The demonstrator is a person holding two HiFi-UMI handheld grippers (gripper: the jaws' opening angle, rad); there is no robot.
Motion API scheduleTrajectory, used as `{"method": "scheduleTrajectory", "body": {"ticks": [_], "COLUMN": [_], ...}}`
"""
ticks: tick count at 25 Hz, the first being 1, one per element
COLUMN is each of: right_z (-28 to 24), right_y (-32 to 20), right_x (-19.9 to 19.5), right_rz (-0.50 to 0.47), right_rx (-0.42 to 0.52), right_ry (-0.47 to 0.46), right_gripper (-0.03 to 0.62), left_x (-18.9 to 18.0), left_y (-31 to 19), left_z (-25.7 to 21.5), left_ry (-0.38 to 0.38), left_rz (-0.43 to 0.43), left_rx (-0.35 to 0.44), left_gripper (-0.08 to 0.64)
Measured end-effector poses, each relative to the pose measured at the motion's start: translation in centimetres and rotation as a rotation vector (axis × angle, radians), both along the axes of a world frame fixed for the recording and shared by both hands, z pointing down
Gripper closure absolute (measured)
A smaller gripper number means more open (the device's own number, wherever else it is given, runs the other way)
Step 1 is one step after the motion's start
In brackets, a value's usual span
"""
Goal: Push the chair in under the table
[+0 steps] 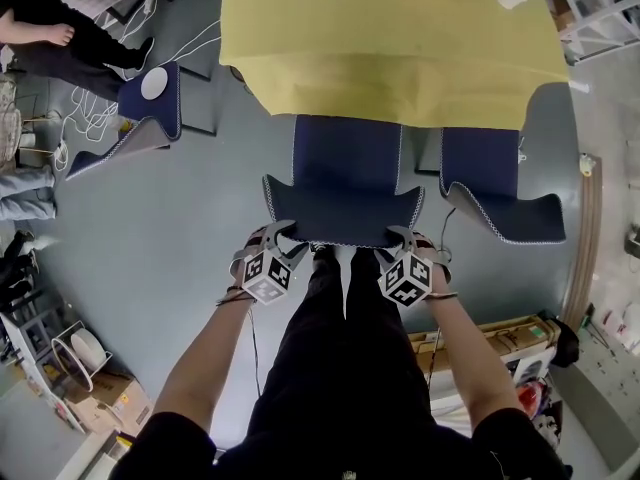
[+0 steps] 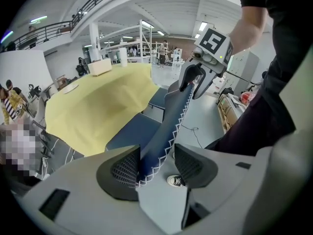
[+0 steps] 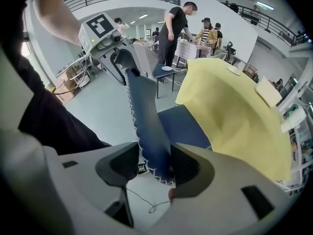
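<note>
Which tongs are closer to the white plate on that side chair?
Left. The left tongs straddle the chair back's corner on the plate's side; the right tongs straddle the opposite corner.

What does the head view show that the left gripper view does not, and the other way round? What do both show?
Only head view: the left gripper's marker cube and the person's left forearm. Only left gripper view: its jaws apart, astride the backrest's stitched edge. Both: the backrest, the yellow tablecloth, the right gripper.
</note>
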State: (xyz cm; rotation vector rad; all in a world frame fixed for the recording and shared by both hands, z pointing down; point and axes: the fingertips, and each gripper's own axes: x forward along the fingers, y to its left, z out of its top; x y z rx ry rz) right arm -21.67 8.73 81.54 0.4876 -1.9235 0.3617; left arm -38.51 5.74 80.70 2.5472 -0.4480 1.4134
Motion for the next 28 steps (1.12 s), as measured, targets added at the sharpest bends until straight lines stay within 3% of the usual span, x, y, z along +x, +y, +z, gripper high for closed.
{"method": "scheduleTrajectory", "body": {"ticks": [12, 28], "right_z": [0.1, -0.4], "right_y": [-0.7, -1.6], "right_x": [0.0, 0.8], "right_rz": [-0.026, 0.026], "right_rx": [0.038, 0.057], "right_ry": [0.01, 0.006], "right_gripper": [0.449, 0.457], "left_x": [0.3, 1.1], "left_y": [-0.9, -1.3], "left_z": [0.4, -0.1], "left_ry": [0.002, 0.016], "left_rz": [-0.024, -0.057], "left_rx": [-0.007, 0.004], "left_gripper": [0.367, 0.379]}}
